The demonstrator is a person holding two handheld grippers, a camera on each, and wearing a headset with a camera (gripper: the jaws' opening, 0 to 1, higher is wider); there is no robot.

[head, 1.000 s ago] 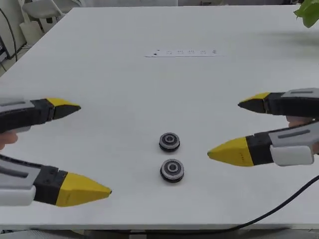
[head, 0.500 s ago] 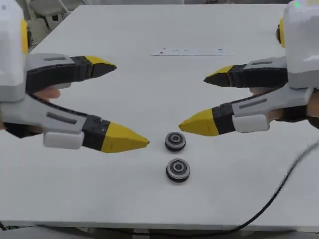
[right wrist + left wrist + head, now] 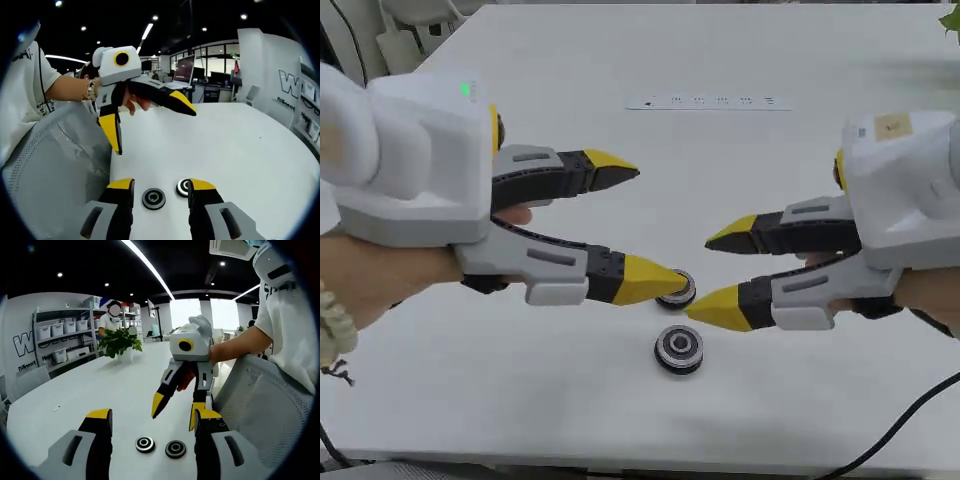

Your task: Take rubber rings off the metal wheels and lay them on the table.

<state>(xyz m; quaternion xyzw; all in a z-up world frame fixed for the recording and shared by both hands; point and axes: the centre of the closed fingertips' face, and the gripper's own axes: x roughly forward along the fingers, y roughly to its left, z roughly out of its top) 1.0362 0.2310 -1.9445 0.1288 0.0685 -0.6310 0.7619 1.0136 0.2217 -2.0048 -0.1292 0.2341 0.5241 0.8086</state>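
Within the last second both yellow-tipped grey grippers had swung in from the sides to face each other. The left gripper [image 3: 660, 226], fingers spread wide, had its lower tip just over the farther metal wheel [image 3: 677, 295]. The right gripper [image 3: 698, 278], fingers also spread, pointed at that wheel from the other side. The nearer metal wheel [image 3: 679, 349] lay just beside it on the white worktop [image 3: 800, 150], its black rubber ring [image 3: 664, 352] not yet off. I judged the first pull was about to begin.
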